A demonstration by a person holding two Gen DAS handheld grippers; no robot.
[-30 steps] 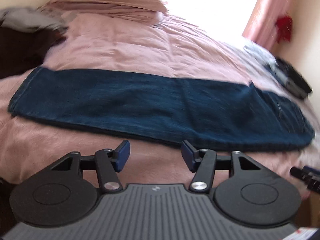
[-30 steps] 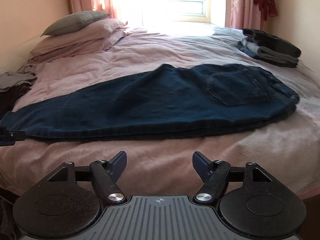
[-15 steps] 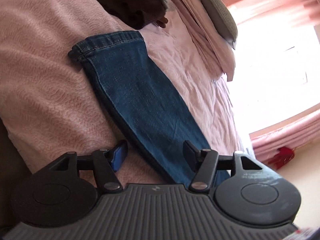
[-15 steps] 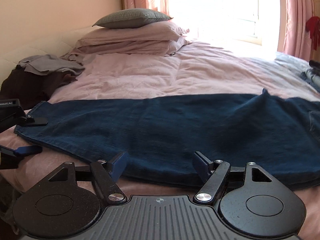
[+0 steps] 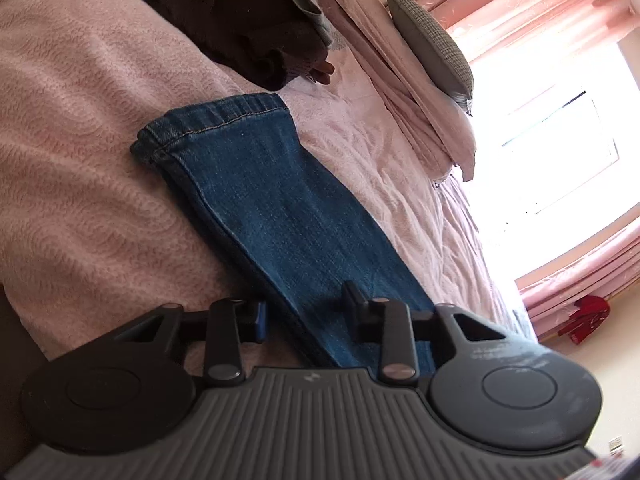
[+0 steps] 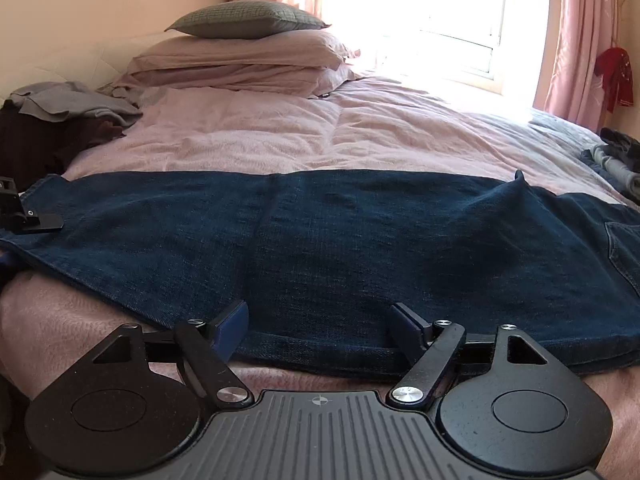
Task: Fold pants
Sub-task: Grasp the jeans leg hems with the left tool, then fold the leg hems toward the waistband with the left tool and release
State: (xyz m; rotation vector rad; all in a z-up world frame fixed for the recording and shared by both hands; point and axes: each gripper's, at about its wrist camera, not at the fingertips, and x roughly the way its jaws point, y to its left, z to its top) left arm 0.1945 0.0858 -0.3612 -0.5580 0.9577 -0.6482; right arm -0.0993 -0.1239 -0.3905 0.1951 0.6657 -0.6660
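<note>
**Both grippers at the near edge of the jeans**

The jeans (image 6: 360,240) lie flat across the pink bedspread (image 6: 320,132), folded lengthwise, legs to the left and the back pocket to the right. Their near long edge runs close to the front side of the bed, with only a narrow strip of bedspread before the drop. Behind the jeans the bedspread is wide and free up to the pillows (image 6: 240,56).

The right gripper (image 6: 320,322) stands at this near edge with its jaws wide apart and opening; the denim edge lies between them, not pressed.

The left gripper (image 5: 304,316) is rolled to one side near the leg hem (image 5: 212,120). Its jaws are closing and the edge of the leg lies between them; whether the pads already press the cloth is hard to tell in this tilted view, it seems not.

The denim is dark blue and thick, with a stitched hem. The bedspread is soft with a wavy quilted pattern. A dark brown garment (image 5: 224,12) lies heaped beyond the hem, and folded clothes (image 6: 620,156) sit at the far right.
</note>
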